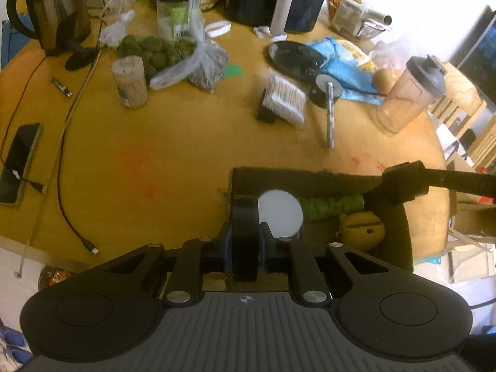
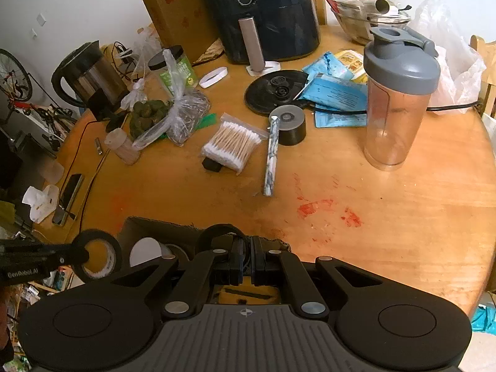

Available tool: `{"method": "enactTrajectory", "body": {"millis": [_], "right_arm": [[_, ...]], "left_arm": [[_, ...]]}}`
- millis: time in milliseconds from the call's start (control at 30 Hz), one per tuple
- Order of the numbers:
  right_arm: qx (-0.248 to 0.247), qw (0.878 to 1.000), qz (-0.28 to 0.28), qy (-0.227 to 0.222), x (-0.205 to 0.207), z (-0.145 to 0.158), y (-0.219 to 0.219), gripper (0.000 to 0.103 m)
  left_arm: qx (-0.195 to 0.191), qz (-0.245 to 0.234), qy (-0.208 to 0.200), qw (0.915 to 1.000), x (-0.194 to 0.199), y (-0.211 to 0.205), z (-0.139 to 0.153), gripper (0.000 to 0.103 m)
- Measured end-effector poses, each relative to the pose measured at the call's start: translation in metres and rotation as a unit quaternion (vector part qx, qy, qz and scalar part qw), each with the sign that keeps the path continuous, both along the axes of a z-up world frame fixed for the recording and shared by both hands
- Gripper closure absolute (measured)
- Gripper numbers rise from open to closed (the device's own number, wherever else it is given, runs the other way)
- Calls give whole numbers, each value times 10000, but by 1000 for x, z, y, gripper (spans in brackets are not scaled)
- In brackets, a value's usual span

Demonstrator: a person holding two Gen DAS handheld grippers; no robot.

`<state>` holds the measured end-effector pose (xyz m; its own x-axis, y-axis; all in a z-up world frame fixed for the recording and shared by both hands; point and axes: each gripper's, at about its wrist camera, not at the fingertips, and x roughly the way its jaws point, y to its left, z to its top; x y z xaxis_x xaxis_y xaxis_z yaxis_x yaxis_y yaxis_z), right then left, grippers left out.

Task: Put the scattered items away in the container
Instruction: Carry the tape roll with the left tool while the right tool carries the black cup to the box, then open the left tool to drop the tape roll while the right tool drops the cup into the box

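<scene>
Here, from big to small:

Table (image 2: 387, 217): round, smooth yellow wood, with red smears near its front edge.

Air fryer (image 2: 269, 12): big, dark and shiny, at the back edge of the table.

Cardboard box (image 1: 310, 175): brown and rough, at the front edge of the table. Inside lie a white round lid (image 1: 280, 210), a bumpy green roll (image 1: 331, 206) and a yellow toy (image 1: 361, 228).

Kettle (image 2: 88, 73): shiny metal with a black handle, at the back left edge.

Shaker bottle (image 2: 396, 99): clear plastic with a grey lid, standing up toward the right edge.

Bag of green balls (image 2: 155, 114): thin clear plastic, near the kettle.

Cotton swabs (image 2: 232, 144): a flat clear pack of white tips and wooden sticks, in the middle of the table, partly on a small black block.

Paper tube (image 2: 272, 155): thin with blue marks, its top end leaning on a short black tin (image 2: 290, 124), just right of the swabs.

Phone (image 1: 17, 162): flat and black with a cable in it, at the left edge.

Tape roll (image 1: 245, 235): black ring, standing on its edge over the near left corner of the box, partly in front of the white lid.

Left gripper (image 1: 245, 241): clenched on the tape roll, a pad on each flat side.

Right gripper (image 2: 246, 260): squeezed shut at the box's far rim. A black loop (image 2: 221, 232) sits just behind its tips, and I cannot tell if it is held.
</scene>
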<state>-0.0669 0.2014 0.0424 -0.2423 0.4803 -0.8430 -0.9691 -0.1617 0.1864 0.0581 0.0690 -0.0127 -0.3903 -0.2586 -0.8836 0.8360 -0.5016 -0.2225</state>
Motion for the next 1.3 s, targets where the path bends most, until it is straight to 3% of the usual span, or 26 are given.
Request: {"method": "enactTrajectory", "body": {"millis": [267, 300, 333, 400, 500, 1100, 1133, 1200, 1267, 1300], "right_arm": [[23, 9998, -175, -68, 6, 0, -3, 96], [20, 9998, -206, -75, 7, 0, -3, 96], [16, 9997, -235, -81, 7, 0, -3, 96], [3, 9997, -249, -87, 8, -1, -3, 96], [-22, 9996, -274, -77, 7, -3, -2, 96], [-180, 9996, 178, 152, -20, -14, 11, 95], [-176, 9993, 225, 221, -22, -14, 12, 93], [-166, 9992, 246, 273, -26, -15, 13, 77], [-156, 9992, 259, 260, -29, -16, 15, 52], [-135, 9994, 228, 224, -30, -17, 15, 46]], "left_arm": [[63, -62, -198, 9998, -5, 2, -13, 85], [52, -84, -233, 9997, -5, 1, -13, 81], [30, -204, -283, 9994, -6, 1, -13, 67], [-38, -385, -333, 9987, -6, 0, -13, 53], [-99, -315, -210, 9992, -2, -3, -9, 50], [-261, 431, -210, 9985, 21, -33, 0, 49], [-260, 452, -207, 9984, 22, -34, 0, 49], [-256, 476, -206, 9983, 24, -37, -1, 49], [-258, 468, -205, 9984, 23, -38, -1, 49], [-256, 449, -197, 9985, 23, -39, -1, 49]]}}
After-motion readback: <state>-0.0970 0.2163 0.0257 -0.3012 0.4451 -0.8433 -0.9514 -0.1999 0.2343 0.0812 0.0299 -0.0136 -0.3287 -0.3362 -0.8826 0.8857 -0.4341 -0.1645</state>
